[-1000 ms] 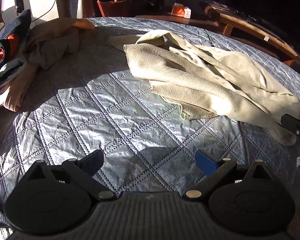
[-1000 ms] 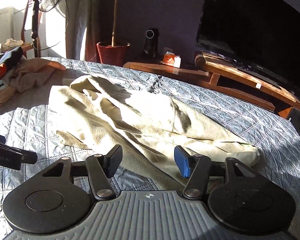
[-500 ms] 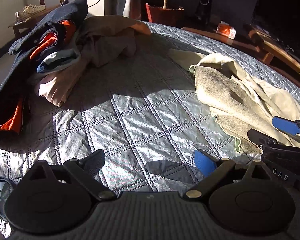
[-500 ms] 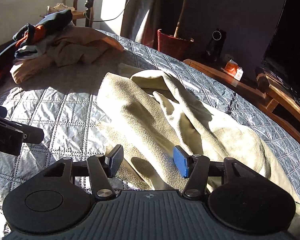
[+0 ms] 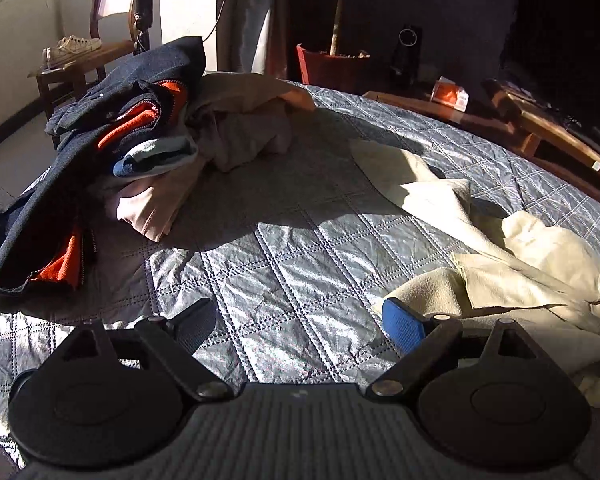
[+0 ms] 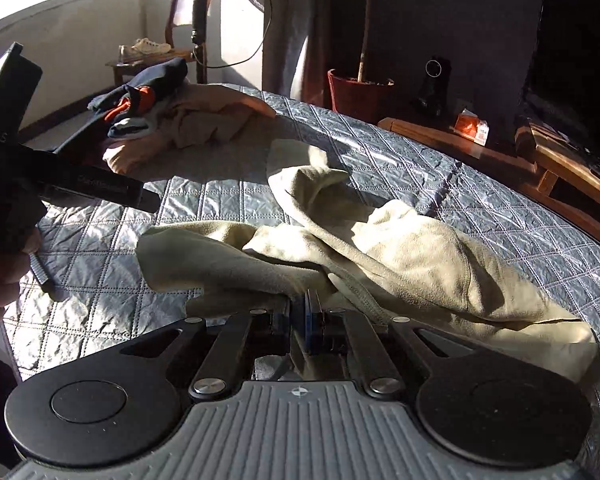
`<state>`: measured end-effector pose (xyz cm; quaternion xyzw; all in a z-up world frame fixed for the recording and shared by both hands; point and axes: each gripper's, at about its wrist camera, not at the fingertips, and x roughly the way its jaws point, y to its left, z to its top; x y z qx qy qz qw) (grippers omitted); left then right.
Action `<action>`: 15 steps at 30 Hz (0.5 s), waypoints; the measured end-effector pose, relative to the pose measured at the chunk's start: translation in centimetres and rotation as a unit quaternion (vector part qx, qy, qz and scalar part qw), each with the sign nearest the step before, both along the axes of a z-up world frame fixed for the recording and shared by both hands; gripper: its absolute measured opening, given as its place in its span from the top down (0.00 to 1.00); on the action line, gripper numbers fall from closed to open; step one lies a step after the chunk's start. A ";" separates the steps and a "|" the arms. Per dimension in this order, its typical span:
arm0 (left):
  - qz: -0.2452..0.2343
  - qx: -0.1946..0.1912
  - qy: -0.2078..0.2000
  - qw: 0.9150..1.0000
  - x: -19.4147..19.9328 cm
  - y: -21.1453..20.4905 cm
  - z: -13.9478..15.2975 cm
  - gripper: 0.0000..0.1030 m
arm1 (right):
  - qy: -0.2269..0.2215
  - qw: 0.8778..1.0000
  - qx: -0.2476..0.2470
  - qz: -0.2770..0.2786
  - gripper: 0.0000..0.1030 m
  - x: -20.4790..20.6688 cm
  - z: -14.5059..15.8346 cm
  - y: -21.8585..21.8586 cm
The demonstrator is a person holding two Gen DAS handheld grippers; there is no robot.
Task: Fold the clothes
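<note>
- Nearest, right wrist view: my right gripper [image 6: 305,316] is at 6 o'clock, jaws closing and nearly together, with a fold of the beige fleece garment [image 6: 400,256] pinched between the pads. I read this as a grip on the near edge of the cloth.
- Left wrist view: my left gripper [image 5: 300,326] has its jaws wide apart and easing inward. Only the quilted silver bedspread [image 5: 268,264] lies between them. The blue pad sits just beside the garment's near edge at 3 o'clock, not on it.
- Middle distance: the fleece garment [image 5: 500,264] lies crumpled, running from 3 o'clock up toward 1 o'clock in the left view. It is bunched and twisted, not flat, so I judge the fold barely started.
- Farther: a heap of other clothes at 10 o'clock, with a navy jacket with orange lining [image 5: 100,140] on top of it.
- Farthest: a red plant pot [image 5: 332,68] at 12 o'clock, off the bed.
- Risk: the right pinch may hold several layers, or only a thin lip. A pull could then drag the whole bundle or slip free.
- Risk: the left jaws may close on the quilt instead of fleece, since the cloth edge sits outside them.
- Risk: hard sun and deep shadow hide the hems, so I cannot tell which edge is held.
</note>
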<state>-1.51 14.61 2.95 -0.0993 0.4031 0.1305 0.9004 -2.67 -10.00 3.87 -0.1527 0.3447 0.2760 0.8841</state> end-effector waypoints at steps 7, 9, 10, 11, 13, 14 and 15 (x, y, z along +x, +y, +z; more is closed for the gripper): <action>-0.076 0.048 -0.023 0.996 -5.7 -2.0 6.2 0.20 | 0.023 0.996 0.073 -0.039 0.49 -7.1 2.4 -4.2; -0.073 0.058 -0.033 0.995 -7.0 -2.0 9.0 0.19 | 0.027 0.989 0.124 -0.077 0.38 -9.5 2.9 -5.4; -0.071 0.063 -0.036 0.995 -7.5 -1.9 10.2 0.19 | 0.035 0.984 0.146 -0.091 0.39 -10.4 2.7 -6.0; -0.073 0.068 -0.036 0.994 -7.9 -2.0 11.6 0.18 | 0.044 0.979 0.168 -0.106 0.39 -11.4 2.5 -6.6; -0.085 0.076 -0.035 0.993 -8.8 -2.1 14.0 0.18 | 0.063 0.971 0.193 -0.129 0.38 -13.0 1.9 -7.0; -0.093 0.075 -0.034 0.992 -9.1 -2.2 14.9 0.17 | 0.049 0.972 0.191 -0.125 0.38 -13.6 2.2 -6.8; -0.097 0.074 -0.034 0.992 -9.6 -2.3 15.9 0.17 | 0.033 0.974 0.187 -0.122 0.37 -14.2 2.5 -6.6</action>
